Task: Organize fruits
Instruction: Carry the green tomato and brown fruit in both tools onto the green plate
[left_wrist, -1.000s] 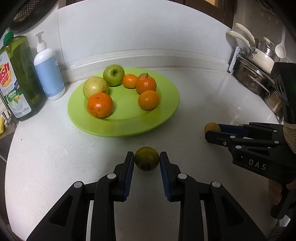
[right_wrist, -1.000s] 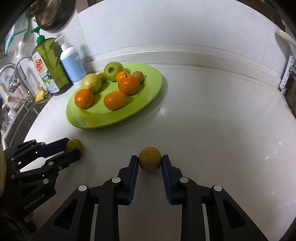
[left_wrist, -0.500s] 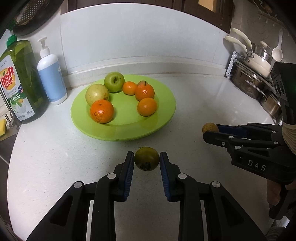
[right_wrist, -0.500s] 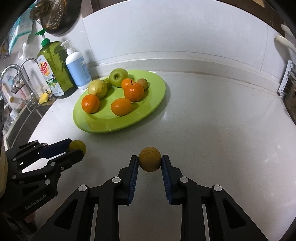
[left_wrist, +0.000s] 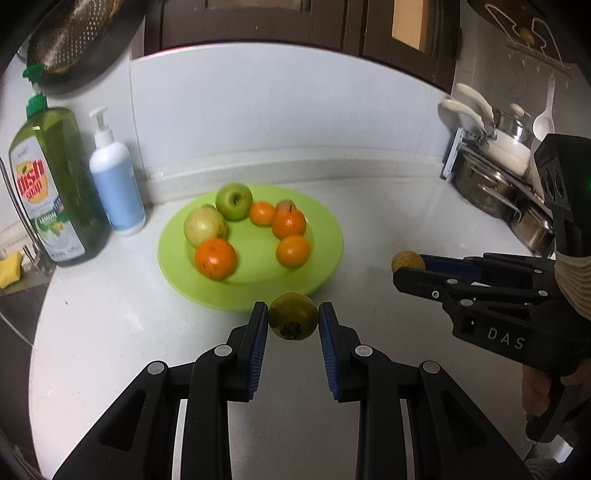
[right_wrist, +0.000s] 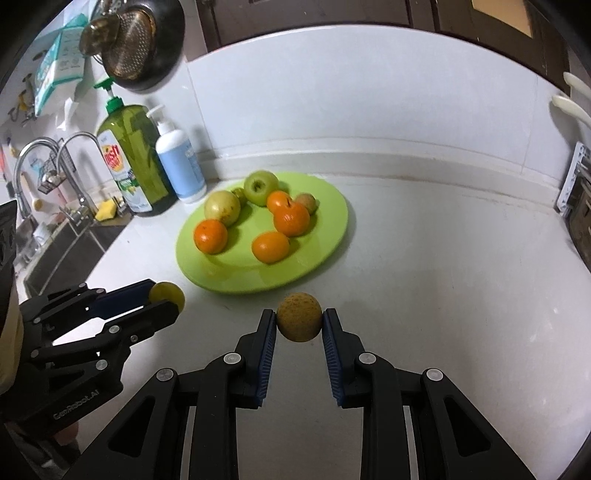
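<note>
My left gripper (left_wrist: 293, 318) is shut on a small yellow-green fruit (left_wrist: 293, 314) and holds it above the white counter, just in front of the lime-green plate (left_wrist: 325, 225). The right gripper (right_wrist: 299, 320) is shut on a small tan, rough-skinned fruit (right_wrist: 299, 316), also off the counter. Each gripper shows in the other's view: the right one (left_wrist: 406, 266) with its tan fruit (left_wrist: 407, 260), the left one (right_wrist: 168, 297) with its yellow-green fruit (right_wrist: 167, 292). The plate (right_wrist: 332, 225) carries a green apple (right_wrist: 261, 184), a pale yellow fruit (right_wrist: 222, 206) and several oranges.
A green dish-soap bottle (left_wrist: 55, 184) and a white-and-blue pump bottle (left_wrist: 116, 184) stand left of the plate against the wall. Pots sit on a rack (left_wrist: 495, 173) at the right. A sink with a tap (right_wrist: 48, 173) lies to the left.
Both grippers have risen with their fruits, lifting them off the counter. The plate now appears farther and lower in both views.
</note>
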